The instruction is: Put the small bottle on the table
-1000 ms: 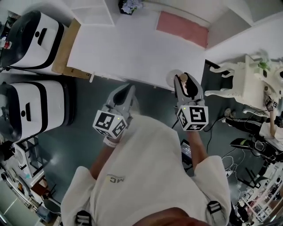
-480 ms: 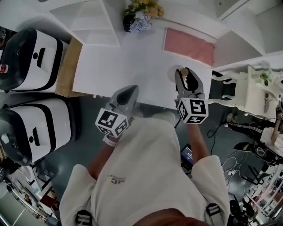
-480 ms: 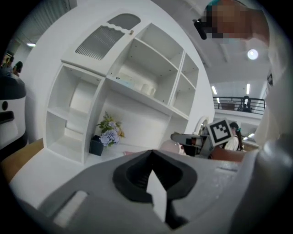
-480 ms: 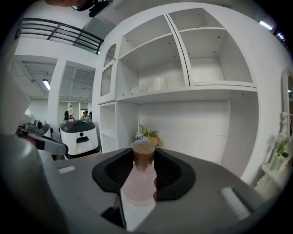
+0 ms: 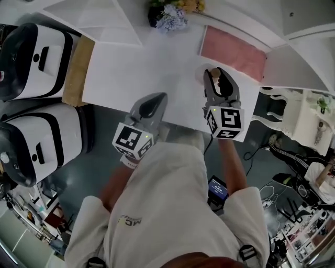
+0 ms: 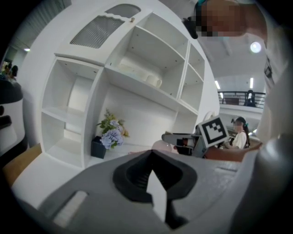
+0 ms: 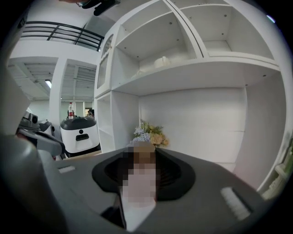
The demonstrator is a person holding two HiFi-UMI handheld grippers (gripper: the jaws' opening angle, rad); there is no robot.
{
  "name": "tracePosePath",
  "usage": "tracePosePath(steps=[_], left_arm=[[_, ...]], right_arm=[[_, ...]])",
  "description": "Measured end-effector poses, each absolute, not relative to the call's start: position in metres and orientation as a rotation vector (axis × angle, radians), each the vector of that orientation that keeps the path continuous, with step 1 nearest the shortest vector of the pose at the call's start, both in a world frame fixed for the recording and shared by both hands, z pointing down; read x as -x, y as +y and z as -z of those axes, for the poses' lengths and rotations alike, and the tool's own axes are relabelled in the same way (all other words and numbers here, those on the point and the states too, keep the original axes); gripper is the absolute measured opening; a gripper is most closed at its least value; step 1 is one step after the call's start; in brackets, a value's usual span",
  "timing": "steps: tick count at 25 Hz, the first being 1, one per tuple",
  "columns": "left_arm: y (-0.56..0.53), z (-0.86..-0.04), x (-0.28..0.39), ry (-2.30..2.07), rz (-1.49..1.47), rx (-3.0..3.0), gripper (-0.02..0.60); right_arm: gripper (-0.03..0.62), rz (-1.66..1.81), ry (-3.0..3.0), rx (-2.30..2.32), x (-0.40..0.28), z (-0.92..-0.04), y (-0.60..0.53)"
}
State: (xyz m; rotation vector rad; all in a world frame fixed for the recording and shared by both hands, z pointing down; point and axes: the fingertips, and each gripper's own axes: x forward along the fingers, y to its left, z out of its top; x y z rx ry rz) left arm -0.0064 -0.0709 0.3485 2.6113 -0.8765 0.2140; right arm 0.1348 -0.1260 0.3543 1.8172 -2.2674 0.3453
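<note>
You are at the carrying step: the small bottle (image 5: 214,76) is not yet on the table (image 5: 141,68). Your right gripper (image 5: 220,82) has its jaws clamped on the bottle. In the right gripper view it stands upright between the black pads, with the brownish cap at the top. In the head view this gripper hangs over the right part of the worktop, a little inside the near edge and just before the pink mat (image 5: 233,52) that lies toward the far right corner. I cannot tell whether the bottom of the bottle touches the surface, but I judge that it is in the air.

Your left gripper (image 5: 155,98) is over the near edge of the worktop, about at its middle. Its jaws are together and there is nothing between them, so it has no part in this step.

The next move, as I judge it, is to lower the right gripper straight down until the bottle stands on the white surface, and only then to open the jaws. Keep the bottle upright, because it is narrow and can fall over easily. Choose a bare place and stay away from the near edge. The flower pot (image 5: 170,15) at the far edge is well apart and should not disturb you.
</note>
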Motion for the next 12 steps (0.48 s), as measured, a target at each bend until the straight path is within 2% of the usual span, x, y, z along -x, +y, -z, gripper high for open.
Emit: tracePosePath(steps=[12], left_arm=[[-0.134,-0.386,-0.006,-1.003,-0.176,-2.635,0.000]], right_arm=[[0.140,-0.328,-2.264,-1.853,-0.139,-0.420,-0.197]])
